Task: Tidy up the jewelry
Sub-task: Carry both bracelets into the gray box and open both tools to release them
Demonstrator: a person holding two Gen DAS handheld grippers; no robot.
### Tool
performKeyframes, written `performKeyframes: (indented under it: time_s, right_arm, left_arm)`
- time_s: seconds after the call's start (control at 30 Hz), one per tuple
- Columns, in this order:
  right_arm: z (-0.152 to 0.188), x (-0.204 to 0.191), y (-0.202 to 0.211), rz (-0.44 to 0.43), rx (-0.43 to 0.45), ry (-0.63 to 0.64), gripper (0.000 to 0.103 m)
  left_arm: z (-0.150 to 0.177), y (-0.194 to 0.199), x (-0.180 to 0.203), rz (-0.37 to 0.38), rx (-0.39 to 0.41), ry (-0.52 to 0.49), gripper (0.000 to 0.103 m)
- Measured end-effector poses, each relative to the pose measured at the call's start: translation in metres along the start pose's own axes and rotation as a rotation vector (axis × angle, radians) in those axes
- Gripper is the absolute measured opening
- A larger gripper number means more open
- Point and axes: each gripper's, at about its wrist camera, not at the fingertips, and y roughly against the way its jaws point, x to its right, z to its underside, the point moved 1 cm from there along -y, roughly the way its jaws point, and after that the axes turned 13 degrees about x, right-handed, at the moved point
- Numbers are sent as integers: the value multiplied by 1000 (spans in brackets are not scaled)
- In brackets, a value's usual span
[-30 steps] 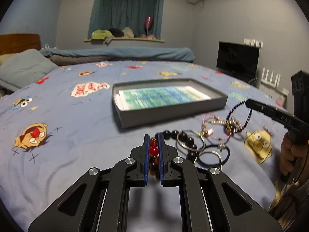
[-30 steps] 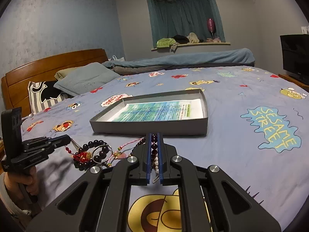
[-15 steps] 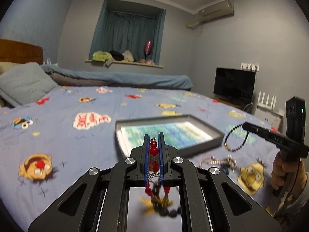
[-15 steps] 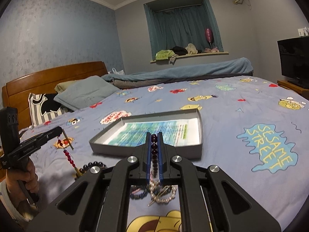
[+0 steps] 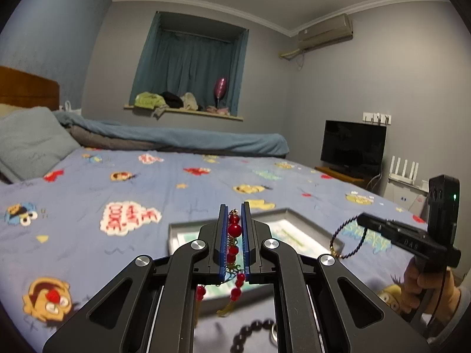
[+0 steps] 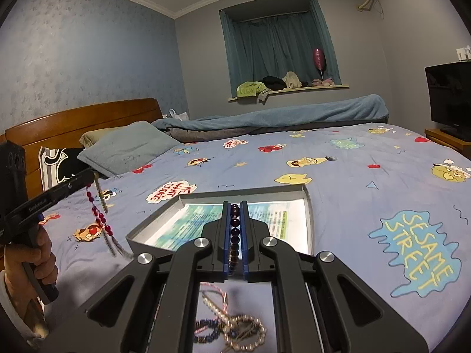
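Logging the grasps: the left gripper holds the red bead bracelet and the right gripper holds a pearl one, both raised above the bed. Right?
Not quite. The right gripper holds a dark bead bracelet, as the right wrist view shows; the pearl strand lies on the bed. The left gripper does hold the red bead bracelet.

Dim, cool indoor light fills both views. Around the grey tray [image 6: 309,206], the bedspread [image 6: 368,182] bows with fisheye curvature, dark vignette at all 4 corners. In the left view the tray [image 5: 323,229] looks motion-blurred.
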Motion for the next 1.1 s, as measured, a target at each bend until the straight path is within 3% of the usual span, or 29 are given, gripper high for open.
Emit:
performKeyframes:
  time_s: [0.27,0.5,0.93,1.1]
  right_arm:
    - [-3,6,-23,0,-4,-28,6]
    - [7,11,-48,0,-63,-55,6]
    - [33,17,-75,43,-206,-55,6]
    - [38,29,-77,90,-234,-87,6]
  left_arm:
    - [-12,-34,6,32,22,18,9]
    - [0,-64,8,29,-10,20,9]
    - [61,-103,-7,-9,-271,16,9]
    - [74,-104,-5,-4,-322,-7,9]
